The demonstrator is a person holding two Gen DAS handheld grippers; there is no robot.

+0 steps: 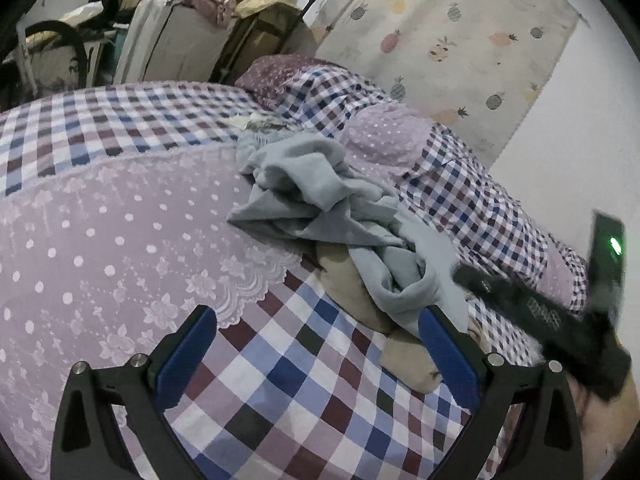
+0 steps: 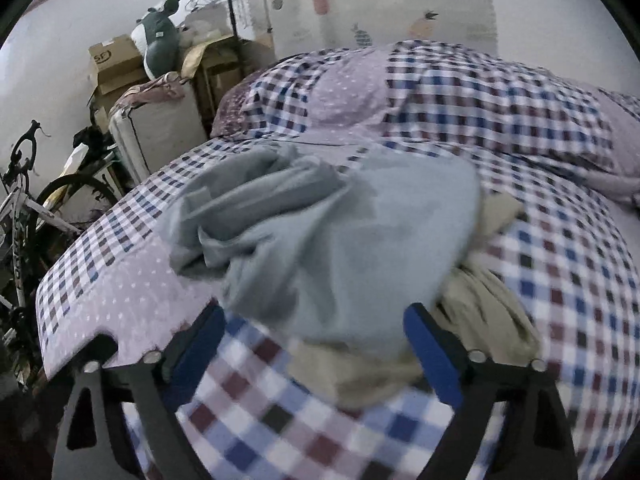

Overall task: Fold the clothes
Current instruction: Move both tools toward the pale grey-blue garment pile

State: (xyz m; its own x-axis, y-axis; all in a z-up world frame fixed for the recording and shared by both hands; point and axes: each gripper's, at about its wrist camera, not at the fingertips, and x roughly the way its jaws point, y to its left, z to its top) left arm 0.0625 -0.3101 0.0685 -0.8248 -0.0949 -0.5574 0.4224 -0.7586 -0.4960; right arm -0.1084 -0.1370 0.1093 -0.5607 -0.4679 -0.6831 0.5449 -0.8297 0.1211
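A crumpled grey garment (image 1: 320,200) lies in a heap on the checked bedspread (image 1: 288,392), partly covering a beige garment (image 1: 348,292). My left gripper (image 1: 316,320) is open, its blue pads just short of the heap's near edge, nothing between them. In the right wrist view the same grey garment (image 2: 320,232) rests over the beige garment (image 2: 480,312). My right gripper (image 2: 316,320) is open and hovers at the near edge of the pile. The other gripper's black body (image 1: 560,320) with a green light shows at the right of the left wrist view.
A lilac dotted cloth (image 1: 100,248) covers the bed's left part. Checked pillows (image 2: 460,92) lie at the head. Cardboard boxes (image 2: 116,72), a suitcase (image 1: 176,40) and a bicycle (image 2: 24,200) crowd the far side. A pineapple-print curtain (image 1: 460,32) hangs behind.
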